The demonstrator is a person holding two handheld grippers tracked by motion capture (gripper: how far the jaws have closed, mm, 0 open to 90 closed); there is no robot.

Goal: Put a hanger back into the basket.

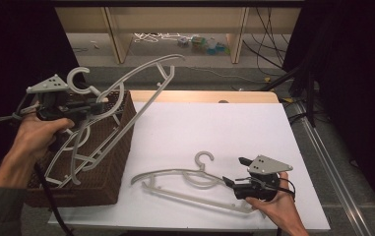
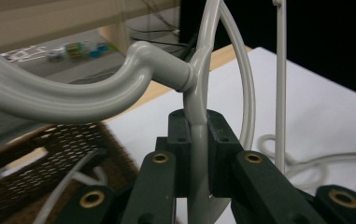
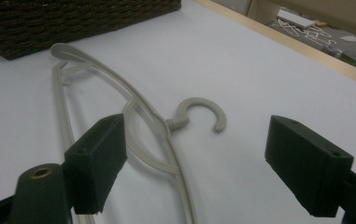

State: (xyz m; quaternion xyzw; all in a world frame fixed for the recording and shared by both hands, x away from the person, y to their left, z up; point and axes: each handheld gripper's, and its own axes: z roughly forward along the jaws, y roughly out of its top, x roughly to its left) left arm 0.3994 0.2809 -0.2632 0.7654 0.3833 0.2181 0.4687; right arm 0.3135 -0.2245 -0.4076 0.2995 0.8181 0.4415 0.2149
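While the right gripper [image 1: 235,173] rested low at the near right of the white table [image 1: 224,123], its jaws stood wide apart with nothing pressed between them. A grey hanger [image 1: 185,184] lay flat on the table just in front of it, hook [image 3: 199,112] pointing away from the person; in the right gripper view the hanger's arm ran between the open jaws without either pad touching it.

Farther left, a dark brown wicker basket [image 1: 118,162] sat at the table's left edge. It held at least one more grey hanger [image 1: 79,157], leaning inside against its wall, its bars poking up past the rim.

Above the basket's far end, the left gripper [image 1: 94,104] was clamped on the neck of a raised hanger [image 1: 145,83], just below the hook [image 2: 63,93]; the pads gripped the thin stem on both sides. That hanger tilted up and out over the table's far left.
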